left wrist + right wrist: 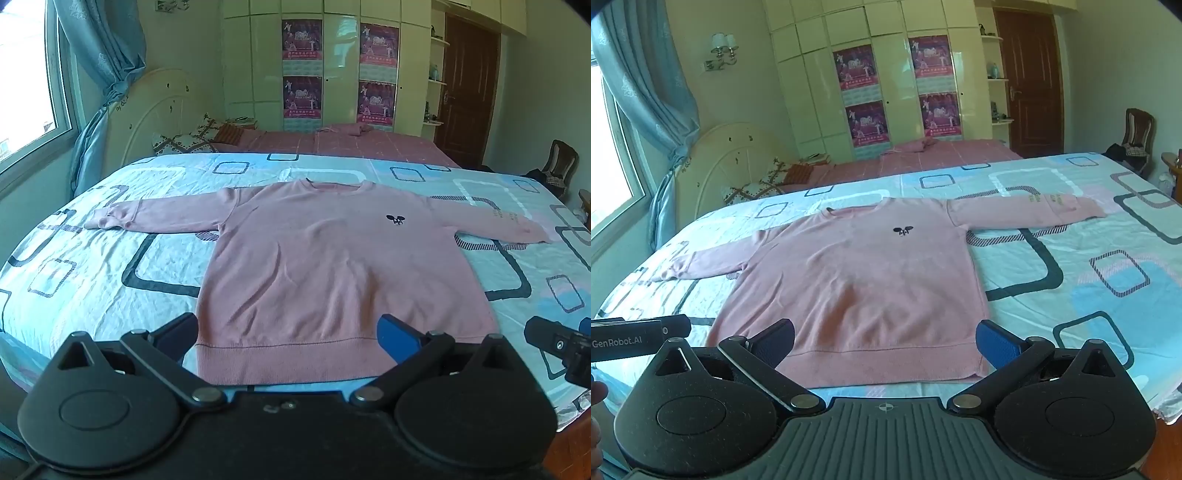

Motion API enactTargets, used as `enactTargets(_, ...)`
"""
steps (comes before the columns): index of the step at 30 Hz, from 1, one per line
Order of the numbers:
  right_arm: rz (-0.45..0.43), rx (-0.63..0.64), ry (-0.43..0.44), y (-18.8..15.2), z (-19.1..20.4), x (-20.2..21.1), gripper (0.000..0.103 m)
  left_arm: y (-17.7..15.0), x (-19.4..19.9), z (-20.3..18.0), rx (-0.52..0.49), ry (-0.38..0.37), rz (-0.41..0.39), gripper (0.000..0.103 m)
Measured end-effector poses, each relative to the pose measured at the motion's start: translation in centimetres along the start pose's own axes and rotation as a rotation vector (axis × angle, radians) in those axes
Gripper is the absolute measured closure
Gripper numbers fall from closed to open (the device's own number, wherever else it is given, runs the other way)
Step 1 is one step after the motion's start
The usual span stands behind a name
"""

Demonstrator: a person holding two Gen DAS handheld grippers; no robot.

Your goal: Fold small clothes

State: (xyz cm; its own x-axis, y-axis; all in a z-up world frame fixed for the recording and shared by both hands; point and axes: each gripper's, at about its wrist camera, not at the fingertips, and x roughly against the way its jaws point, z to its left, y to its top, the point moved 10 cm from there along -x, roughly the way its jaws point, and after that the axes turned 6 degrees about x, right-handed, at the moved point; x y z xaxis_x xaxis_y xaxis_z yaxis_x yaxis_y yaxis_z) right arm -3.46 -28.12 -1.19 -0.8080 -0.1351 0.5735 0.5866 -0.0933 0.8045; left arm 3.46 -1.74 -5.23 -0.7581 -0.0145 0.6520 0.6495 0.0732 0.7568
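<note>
A small pink sweater lies flat and face up on the bed, both sleeves spread out sideways, a small black logo on its chest. It also shows in the right wrist view. My left gripper is open and empty, hovering just in front of the sweater's hem, toward its left half. My right gripper is open and empty, in front of the hem's right half. The right gripper's tip shows at the left view's right edge; the left gripper's body shows at the right view's left edge.
The bed sheet is light blue with dark square patterns. A second bed with a pink cover stands behind. A headboard, curtain and window are at the left; a wardrobe, a brown door and a chair are at the back and right.
</note>
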Motion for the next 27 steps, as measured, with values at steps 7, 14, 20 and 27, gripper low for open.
enactTargets(7,-0.002,0.0,-0.001,-0.21,-0.33,0.02,0.0,-0.05,-0.34,0.0,0.001,0.003,0.002,0.001)
enactTargets(14,0.0,-0.002,0.002,-0.03,-0.3,-0.09,0.0,-0.03,-0.41,0.1,0.003,0.002,0.005,0.001)
enactTargets(20,0.001,0.001,-0.001,0.04,-0.09,-0.2,0.0,0.07,-0.66,0.28,0.003,0.006,0.005,0.001)
enactTargets(27,0.0,-0.004,-0.003,0.26,-0.18,-0.77,0.0,0.23,-1.12,0.23,-0.001,0.012,0.005,0.001)
